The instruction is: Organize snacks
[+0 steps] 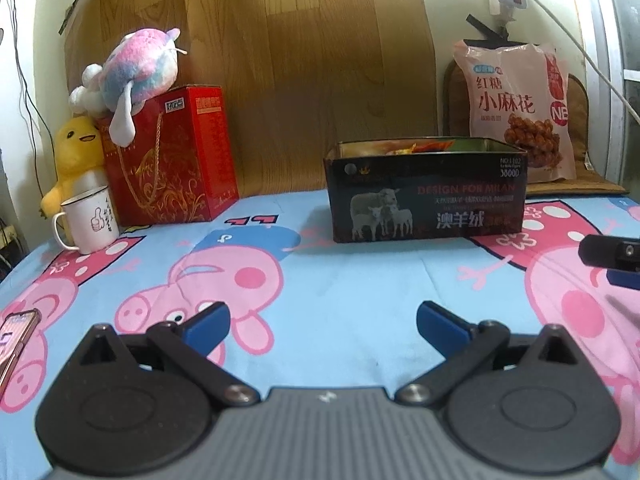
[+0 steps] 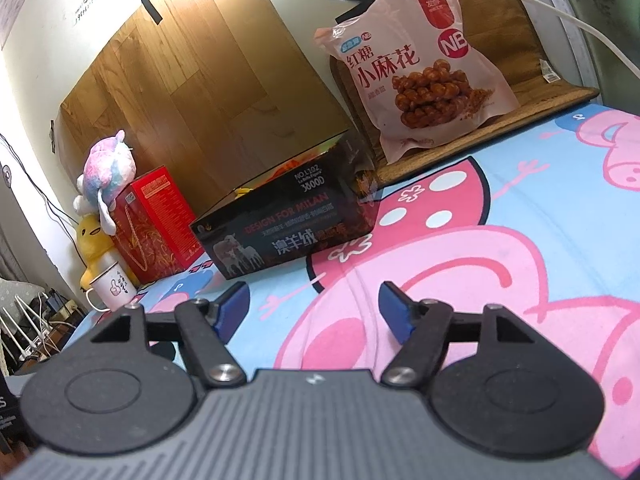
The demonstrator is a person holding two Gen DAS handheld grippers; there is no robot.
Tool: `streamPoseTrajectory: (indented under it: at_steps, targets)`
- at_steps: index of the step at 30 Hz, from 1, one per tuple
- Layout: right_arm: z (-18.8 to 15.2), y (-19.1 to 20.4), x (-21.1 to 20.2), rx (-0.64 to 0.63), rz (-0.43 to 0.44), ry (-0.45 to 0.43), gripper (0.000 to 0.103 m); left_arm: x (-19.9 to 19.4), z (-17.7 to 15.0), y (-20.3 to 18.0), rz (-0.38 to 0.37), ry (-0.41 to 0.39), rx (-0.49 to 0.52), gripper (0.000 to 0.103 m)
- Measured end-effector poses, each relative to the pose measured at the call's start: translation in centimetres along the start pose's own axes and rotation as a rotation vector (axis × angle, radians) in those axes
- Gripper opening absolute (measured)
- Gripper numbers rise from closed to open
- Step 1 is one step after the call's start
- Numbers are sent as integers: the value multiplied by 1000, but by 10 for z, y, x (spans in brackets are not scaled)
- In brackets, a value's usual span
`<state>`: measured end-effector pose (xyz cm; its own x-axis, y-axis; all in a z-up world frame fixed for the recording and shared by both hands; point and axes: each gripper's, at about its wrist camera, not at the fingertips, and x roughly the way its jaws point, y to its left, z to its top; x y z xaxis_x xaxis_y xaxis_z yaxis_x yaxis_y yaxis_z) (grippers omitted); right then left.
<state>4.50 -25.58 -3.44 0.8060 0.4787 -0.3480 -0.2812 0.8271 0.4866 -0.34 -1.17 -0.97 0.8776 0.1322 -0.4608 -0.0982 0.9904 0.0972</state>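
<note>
**Both claws empty, one big snack bag left outside the box**

Nearest in the left wrist view, the left gripper [image 1: 322, 326] stands wide apart with only the cartoon-pig bedsheet [image 1: 360, 280] between its blue pads. In the right wrist view, the right gripper [image 2: 312, 312] is also spread, a little less wide, and holds nothing; its fingers [image 2: 394, 312] hang over bare sheet.

Ahead of both claws sits the dark open-topped box [image 1: 424, 208], with bright wrappers just showing over its rim. From the right claw it lies ahead and to the left.

Beyond it, ahead and slightly right of the right claw, the pink bag of brown-sugar fried dough twists [image 2: 424, 64] leans upright against a brown mat [image 2: 500, 20].

That bag looks to be the thing to move. It is probably light, puffy with air, and made of slick film that crumples and slides; the twists inside are brittle and would crack under a hard pinch. The flat sealed top edge seems the safest hold, or a side seam, not the bulging middle. It looks large for the box, so it may have to go in tilted.
</note>
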Motion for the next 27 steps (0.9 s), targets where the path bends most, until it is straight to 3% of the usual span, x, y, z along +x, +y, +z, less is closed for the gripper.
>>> streamPoseTrajectory:
  at_steps: [7,27]
  targets:
    - [0,0,0,0,2,1,74,3,0,7,13,15,-35,103]
    - [0,1,0,0,1,3,76,4,-3,-1,28,33,39,103]
